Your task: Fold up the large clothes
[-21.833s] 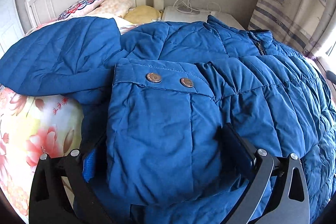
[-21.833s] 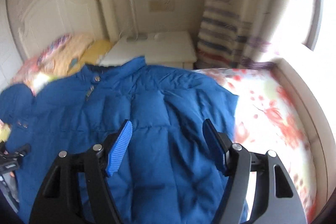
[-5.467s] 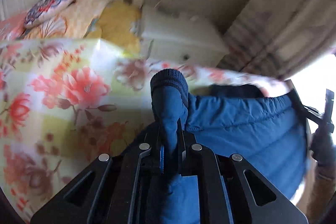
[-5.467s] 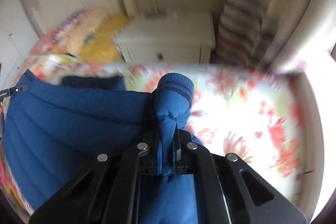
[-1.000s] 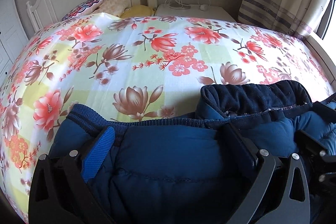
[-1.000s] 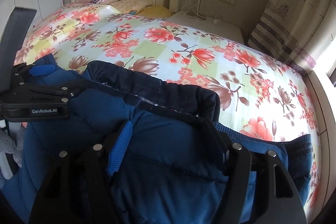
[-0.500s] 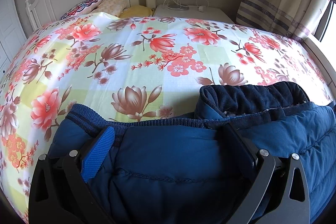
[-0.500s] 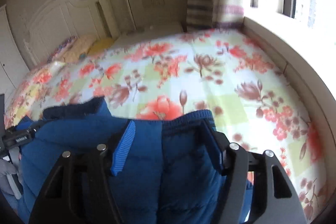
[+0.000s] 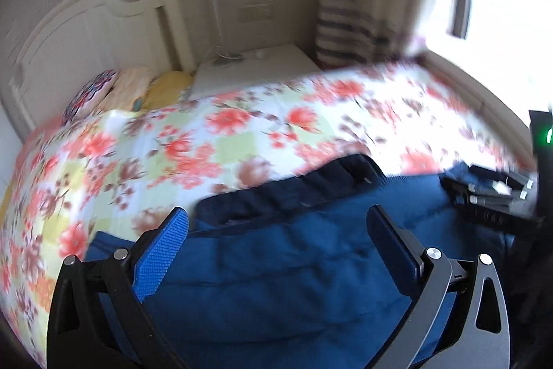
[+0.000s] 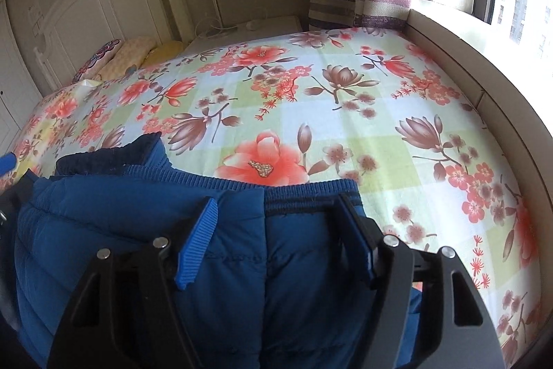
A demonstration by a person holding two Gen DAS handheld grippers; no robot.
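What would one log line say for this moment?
jacket: folded, on bed | left gripper: open above it | right gripper: jaws opening over hem

I see the bed [image 10: 345, 99] under its floral sheet; the folded blue jacket [image 10: 155, 230] lies at its near edge, pillows [image 10: 131, 54] at the far-left end.

- The left gripper [image 9: 276, 223] has black angular finger arms with triangular cut-outs near their bases.
- Its left finger carries a bright blue, finely ribbed pad [image 9: 162, 251]; the right finger's pad shows only as a dark edge.
- Round silver screws [image 9: 433, 252] sit at the finger joints.
- The right gripper [image 10: 280, 227] has the same black frame, a blue ribbed pad [image 10: 198, 241] and silver screw heads [image 10: 390, 240].
- Seen from the left wrist, its body is black with a green light [image 9: 547, 136], blurred.
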